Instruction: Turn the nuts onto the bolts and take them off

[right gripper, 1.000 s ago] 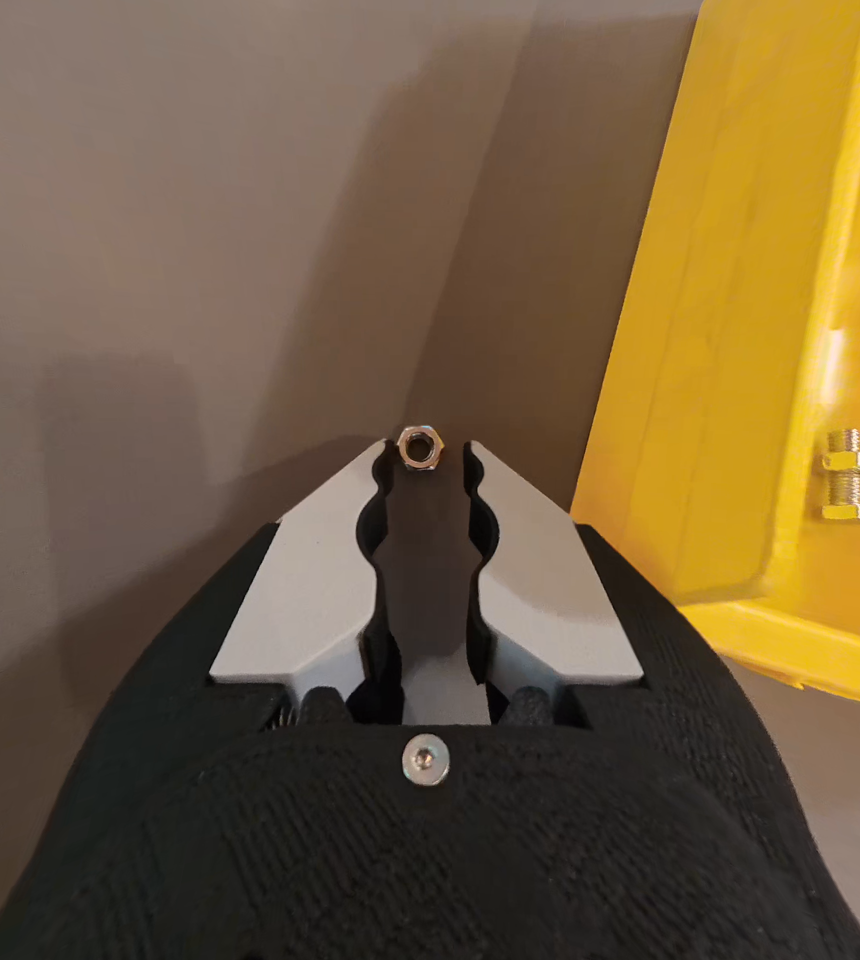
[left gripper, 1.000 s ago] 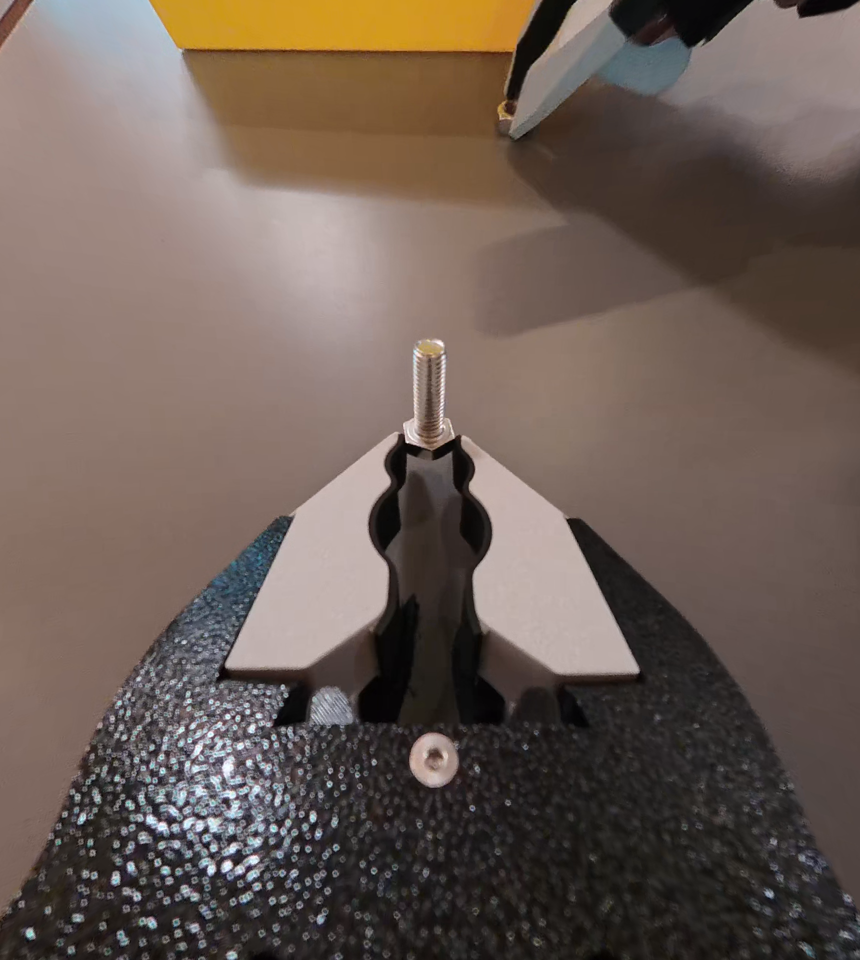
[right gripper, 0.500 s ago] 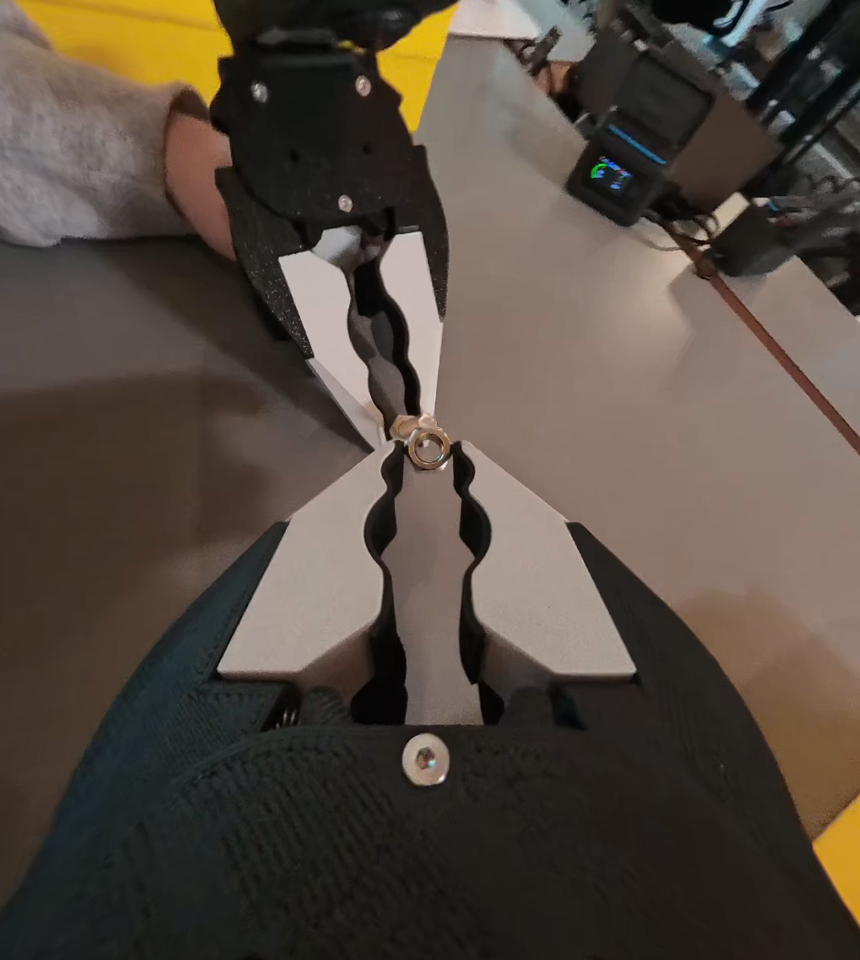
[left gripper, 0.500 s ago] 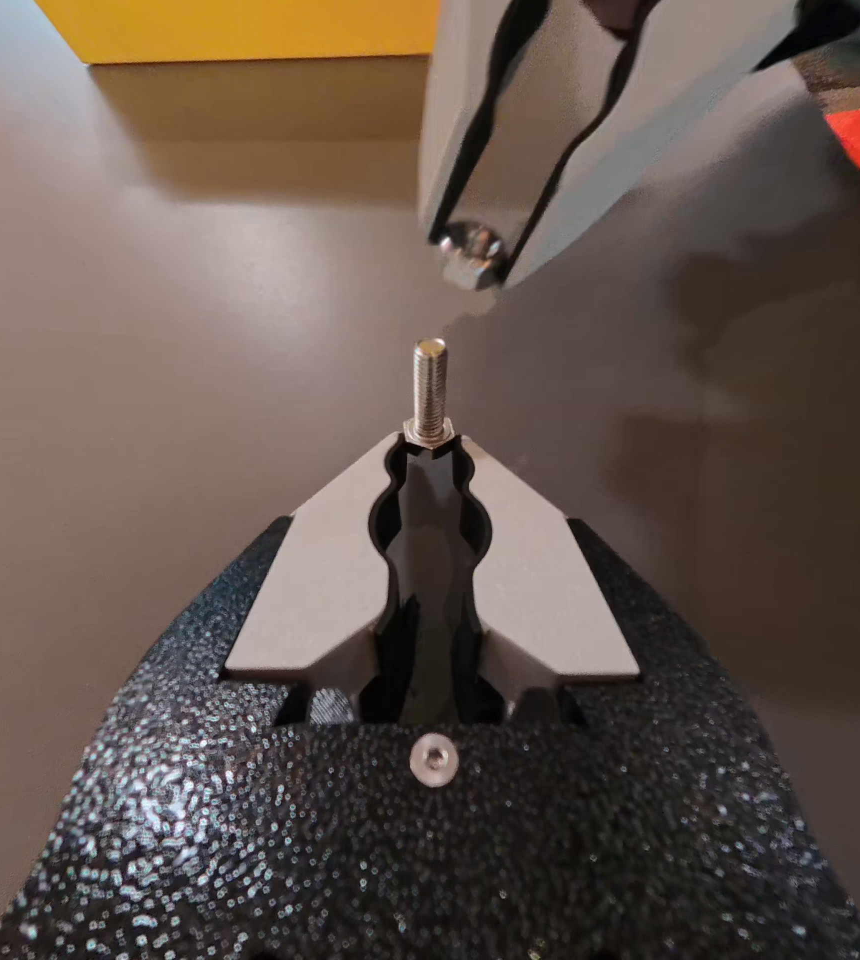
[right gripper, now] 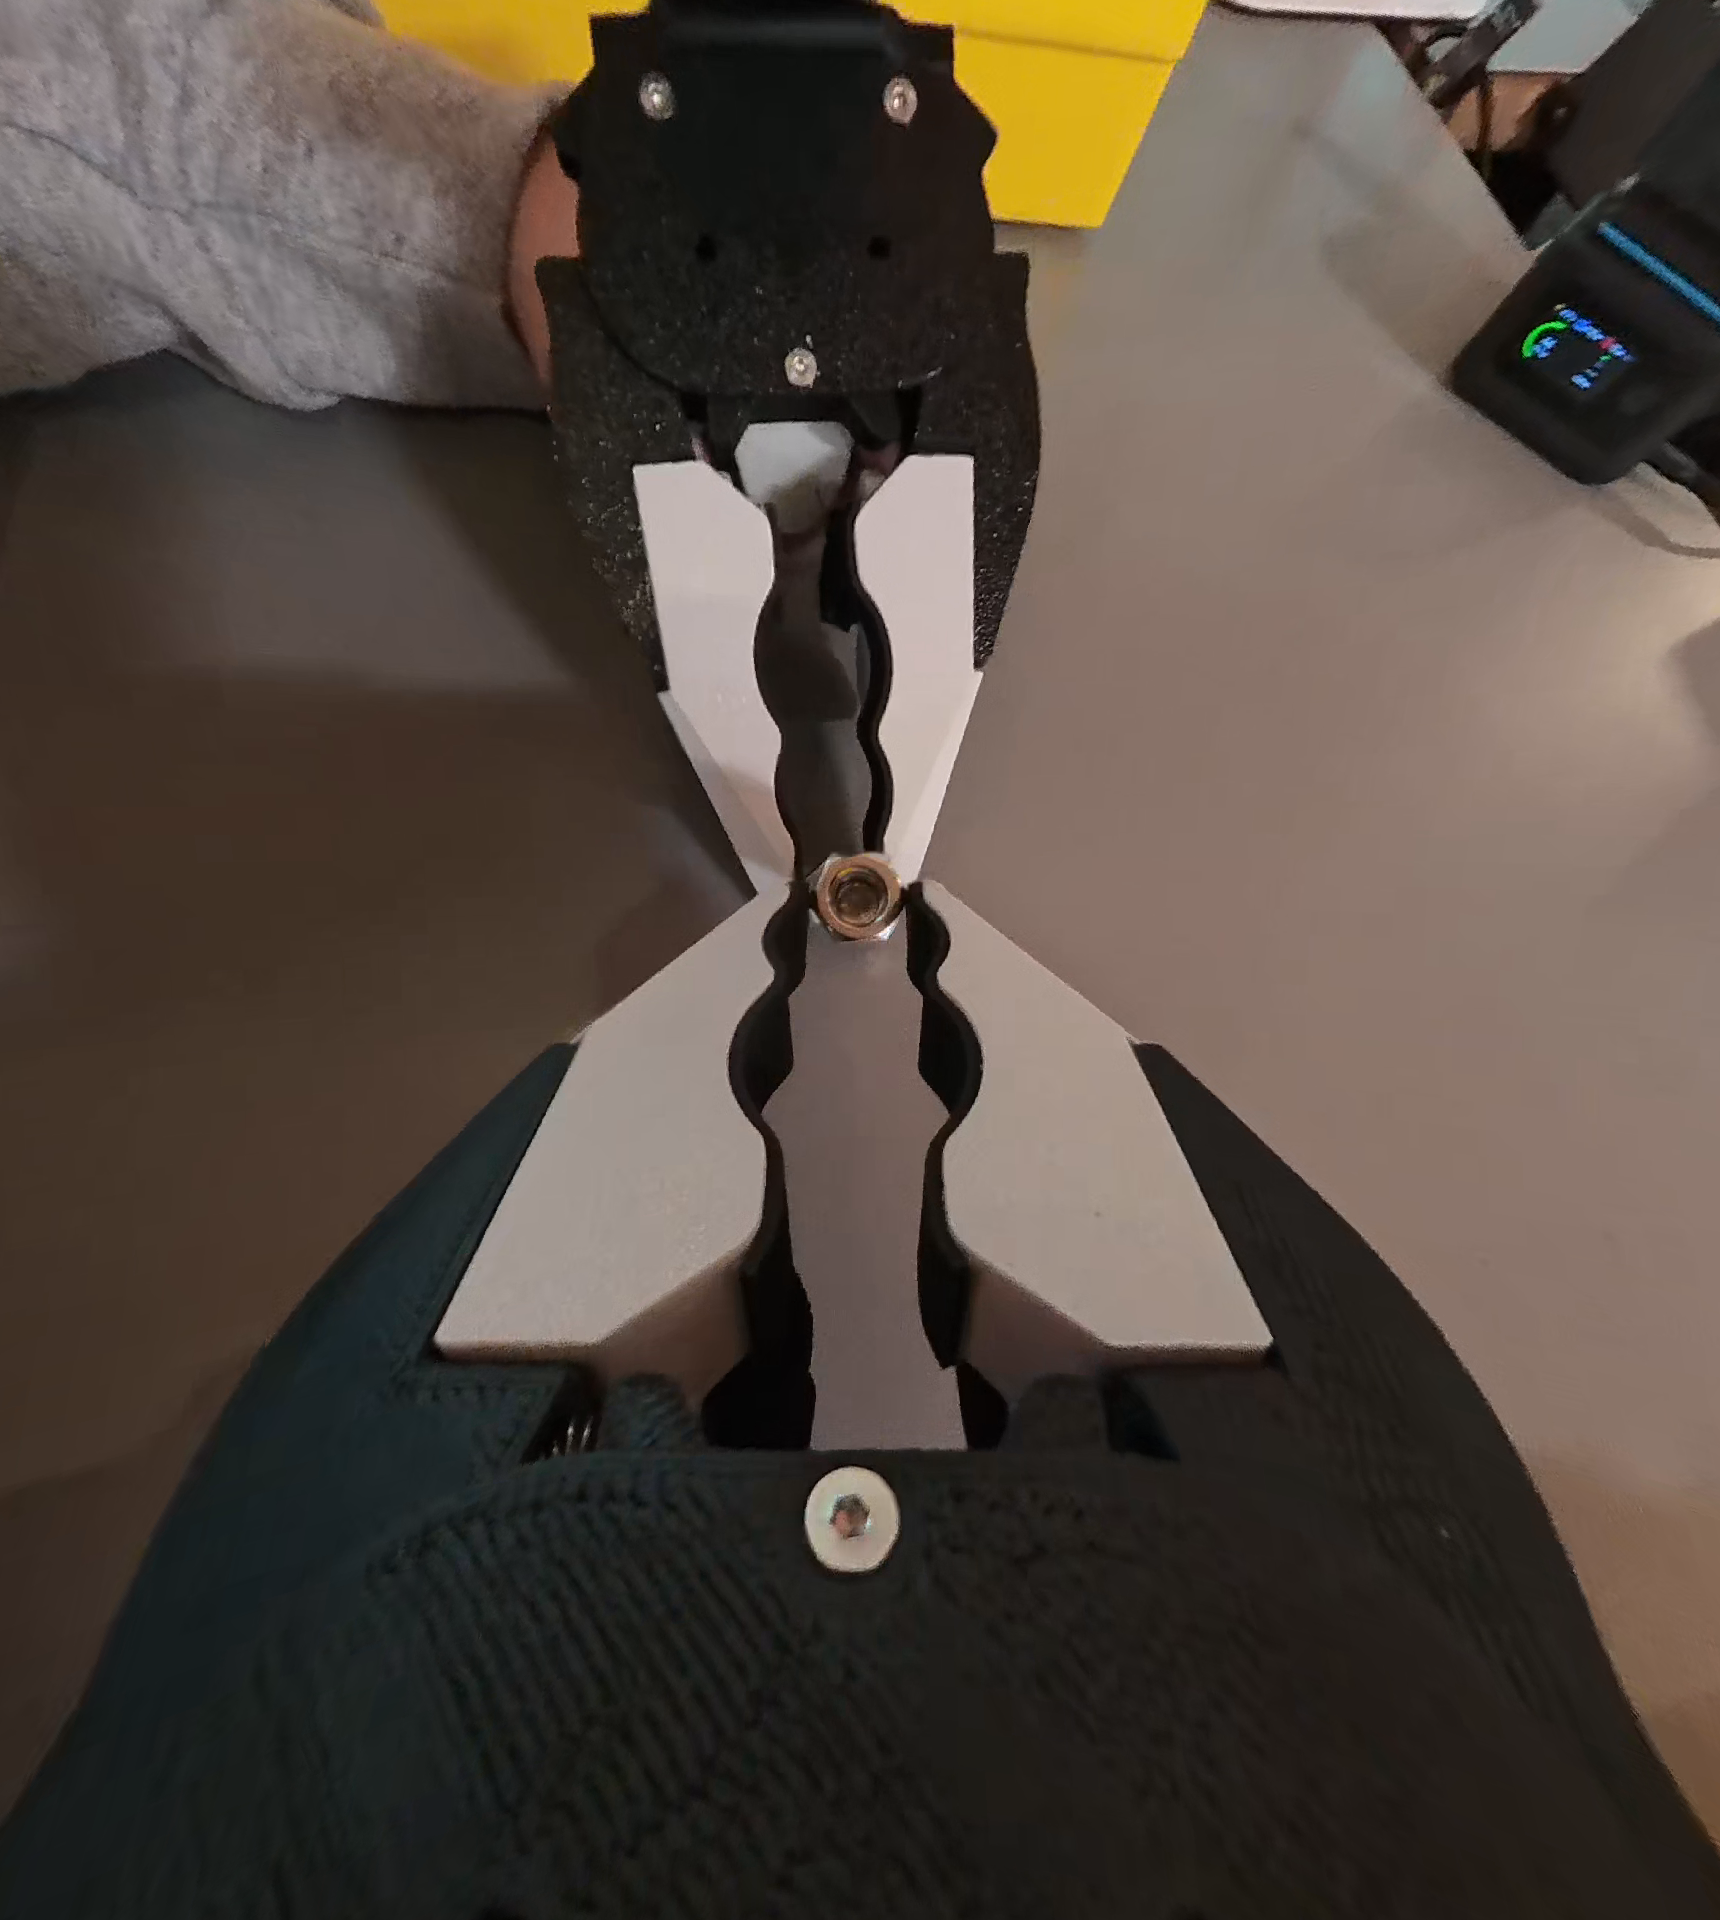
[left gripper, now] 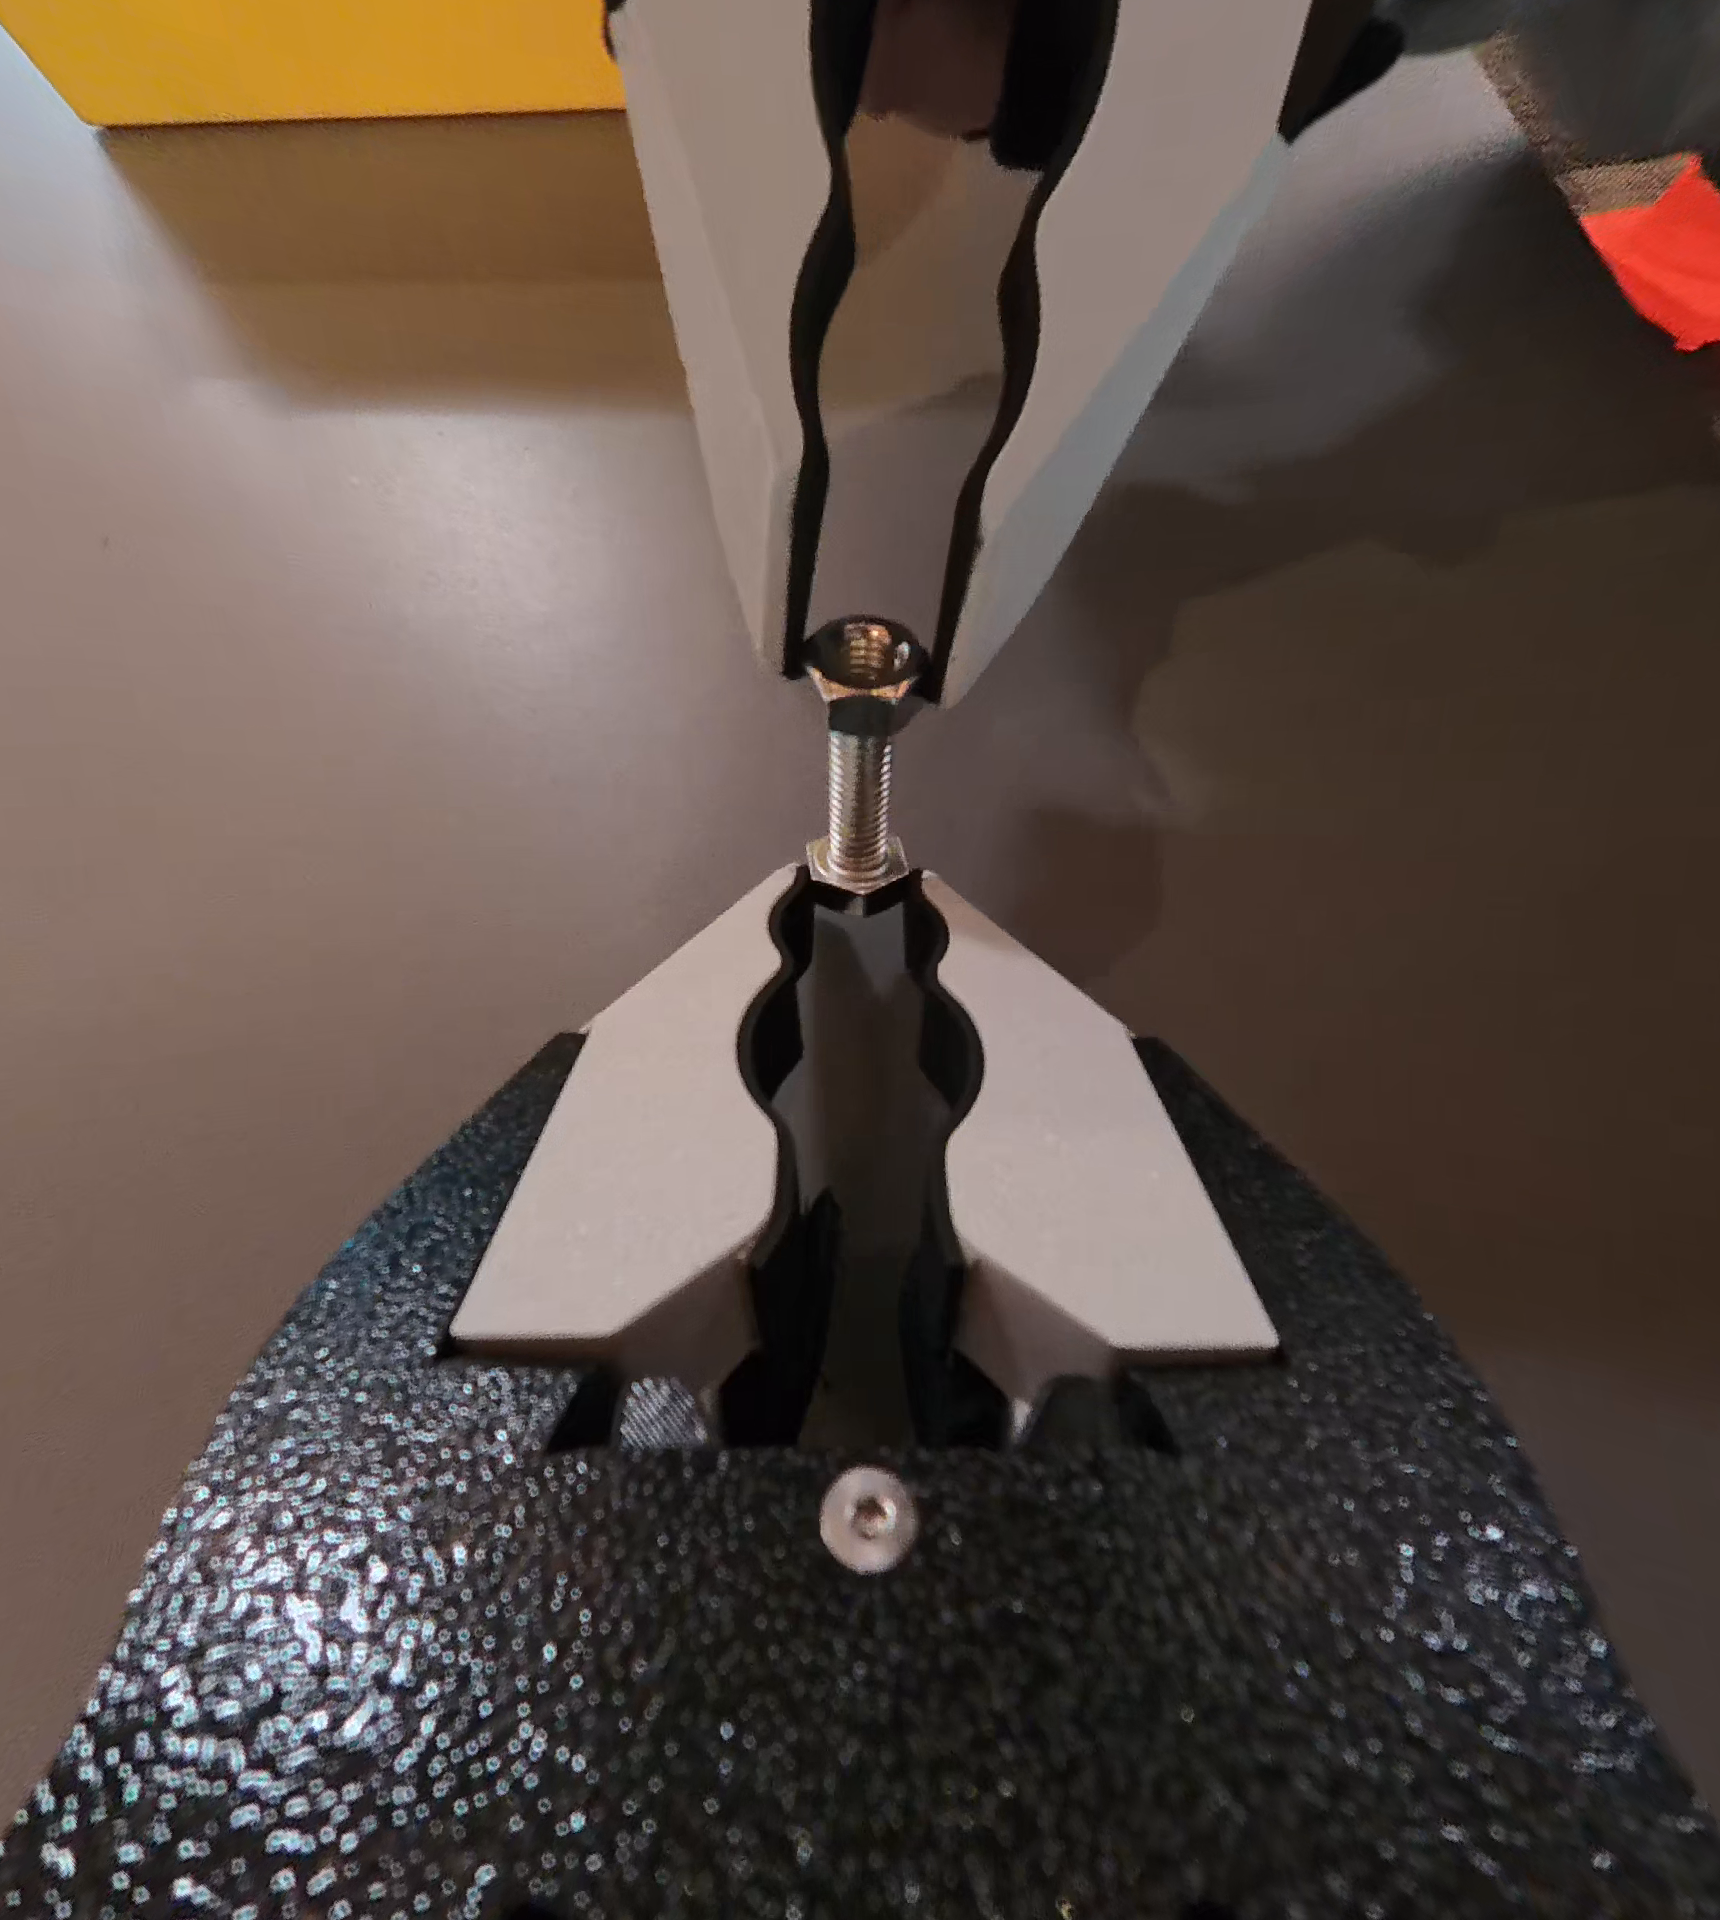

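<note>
My left gripper (left gripper: 857, 883) is shut on the hexagonal head of a silver bolt (left gripper: 861, 805), whose threaded shaft points forward. My right gripper (right gripper: 854, 912) is shut on a silver hex nut (right gripper: 853, 894). In the left wrist view the right gripper (left gripper: 864, 675) comes in from the top with the nut (left gripper: 862, 670) sitting on the tip of the bolt, hole in line with the shaft. In the right wrist view the left gripper (right gripper: 840, 868) faces mine tip to tip, and the bolt's end shows through the nut's hole.
A yellow bin (left gripper: 316, 57) stands at the back of the brown table (left gripper: 264, 727); it also shows in the right wrist view (right gripper: 1053, 114). A grey sleeve (right gripper: 160, 197) lies at the left. Black devices with a lit screen (right gripper: 1625, 353) stand at the right edge. An orange patch (left gripper: 1708, 270) is at right. Some 5 cm of space lies between my two pairs of fingers.
My right gripper carried the nut from beside the yellow bin over to the left gripper and brought it down onto the bolt's tip. The left gripper and bolt stayed still.
</note>
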